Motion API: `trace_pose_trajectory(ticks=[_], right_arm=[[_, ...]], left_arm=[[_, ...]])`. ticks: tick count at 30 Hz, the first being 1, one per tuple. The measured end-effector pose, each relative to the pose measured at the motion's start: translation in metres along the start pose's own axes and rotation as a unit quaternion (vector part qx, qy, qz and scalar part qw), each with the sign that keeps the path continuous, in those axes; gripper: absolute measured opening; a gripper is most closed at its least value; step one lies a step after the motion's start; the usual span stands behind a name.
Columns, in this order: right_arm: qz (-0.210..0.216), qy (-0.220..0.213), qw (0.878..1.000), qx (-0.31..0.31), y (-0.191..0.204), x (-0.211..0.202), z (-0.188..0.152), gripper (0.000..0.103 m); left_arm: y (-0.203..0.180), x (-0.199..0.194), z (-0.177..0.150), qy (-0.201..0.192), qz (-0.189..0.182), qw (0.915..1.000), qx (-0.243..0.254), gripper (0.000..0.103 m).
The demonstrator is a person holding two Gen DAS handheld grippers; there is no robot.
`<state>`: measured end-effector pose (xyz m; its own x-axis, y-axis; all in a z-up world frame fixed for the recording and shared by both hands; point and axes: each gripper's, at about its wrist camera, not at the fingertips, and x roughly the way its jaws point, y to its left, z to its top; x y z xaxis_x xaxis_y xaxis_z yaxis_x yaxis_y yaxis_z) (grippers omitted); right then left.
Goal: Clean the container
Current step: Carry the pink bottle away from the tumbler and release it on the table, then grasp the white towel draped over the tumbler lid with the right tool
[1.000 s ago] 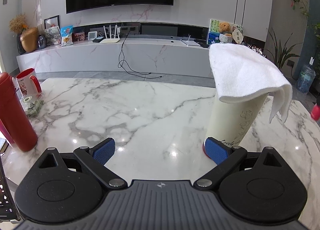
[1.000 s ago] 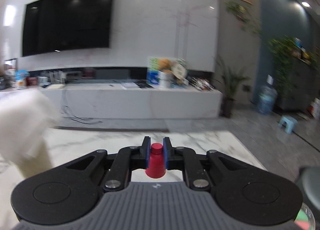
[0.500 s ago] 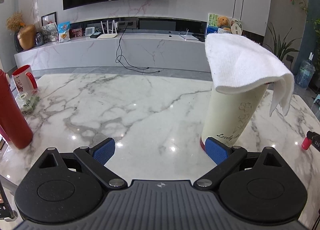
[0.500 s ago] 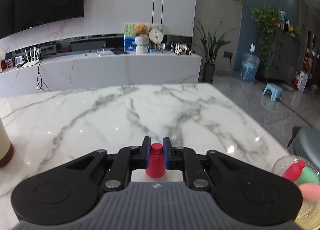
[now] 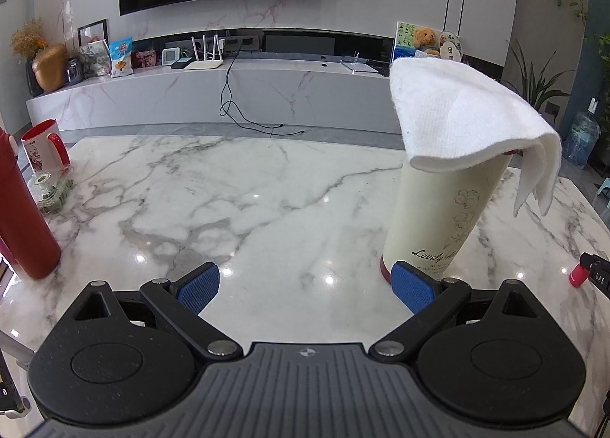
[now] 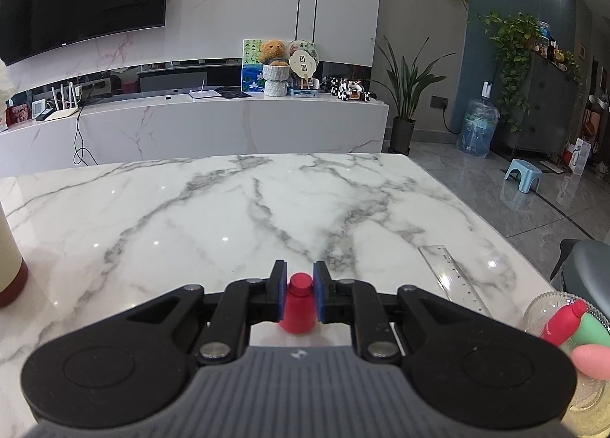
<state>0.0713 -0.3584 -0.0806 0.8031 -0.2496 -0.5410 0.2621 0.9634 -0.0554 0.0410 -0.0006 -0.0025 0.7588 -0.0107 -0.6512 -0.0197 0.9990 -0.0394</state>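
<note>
A tall cream cup (image 5: pixel 442 217) with a red base stands upright on the marble table (image 5: pixel 267 190), with a white cloth (image 5: pixel 465 121) draped over its top. My left gripper (image 5: pixel 305 285) is open, low over the table; its right fingertip (image 5: pixel 413 285) is just in front of the cup's base. My right gripper (image 6: pixel 300 297) is shut on a small red bottle-shaped piece (image 6: pixel 299 304), down at the table surface, to the right of the cup (image 6: pixel 7 262). That piece also shows in the left wrist view (image 5: pixel 579 274).
A red bottle (image 5: pixel 21 209), a red-handled mug (image 5: pixel 44 150) and a small packet (image 5: pixel 49 190) stand at the table's left. A clear ruler (image 6: pixel 453 278) and a glass bowl (image 6: pixel 564 323) of coloured items lie at the right front. A TV console stands beyond.
My right gripper has swung right and come down to the table with the red piece in it. The left gripper has barely moved; the cup and cloth stay put.
</note>
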Motion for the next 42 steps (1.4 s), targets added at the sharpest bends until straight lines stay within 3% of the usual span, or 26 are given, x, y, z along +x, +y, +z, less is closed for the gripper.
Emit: trace_pose_trajectory(ticks=[3, 5, 6, 19, 24, 29, 31, 37, 42], right_arm=[[0.000, -0.001, 1.000, -0.002, 0.000, 0.000, 0.000, 0.022], [-0.002, -0.004, 1.000, -0.004, 0.001, -0.001, 0.001, 0.044], [-0.002, -0.006, 1.000, -0.004, 0.000, -0.002, 0.001, 0.046], [0.005, -0.032, 0.999, -0.019, 0.010, -0.021, 0.011, 0.049], [0.041, -0.060, 0.997, -0.029, 0.027, -0.046, 0.025, 0.057], [0.092, -0.097, 0.991, -0.018, 0.045, -0.083, 0.043, 0.076], [0.111, -0.114, 0.987, -0.019, 0.055, -0.099, 0.049, 0.079], [0.169, -0.145, 0.975, -0.010, 0.085, -0.141, 0.063, 0.081], [0.220, -0.143, 0.965, -0.011, 0.115, -0.157, 0.070, 0.081]], left_arm=[[0.000, 0.000, 0.000, 0.001, 0.000, 1.0000, -0.003, 0.098], [0.000, 0.000, 0.000, 0.001, -0.001, 1.0000, -0.002, 0.098], [-0.001, 0.000, 0.000, 0.001, -0.002, 1.0000, -0.002, 0.098], [0.000, 0.000, 0.000, 0.001, -0.002, 1.0000, -0.003, 0.098], [0.000, 0.000, 0.000, 0.001, -0.001, 1.0000, -0.004, 0.098], [0.000, 0.001, 0.000, 0.002, -0.001, 1.0000, -0.004, 0.098], [0.000, 0.000, 0.000, 0.002, 0.000, 1.0000, -0.003, 0.098], [0.002, -0.001, 0.000, -0.001, 0.003, 1.0000, -0.004, 0.098], [0.006, -0.001, 0.001, -0.001, 0.006, 1.0000, -0.006, 0.098]])
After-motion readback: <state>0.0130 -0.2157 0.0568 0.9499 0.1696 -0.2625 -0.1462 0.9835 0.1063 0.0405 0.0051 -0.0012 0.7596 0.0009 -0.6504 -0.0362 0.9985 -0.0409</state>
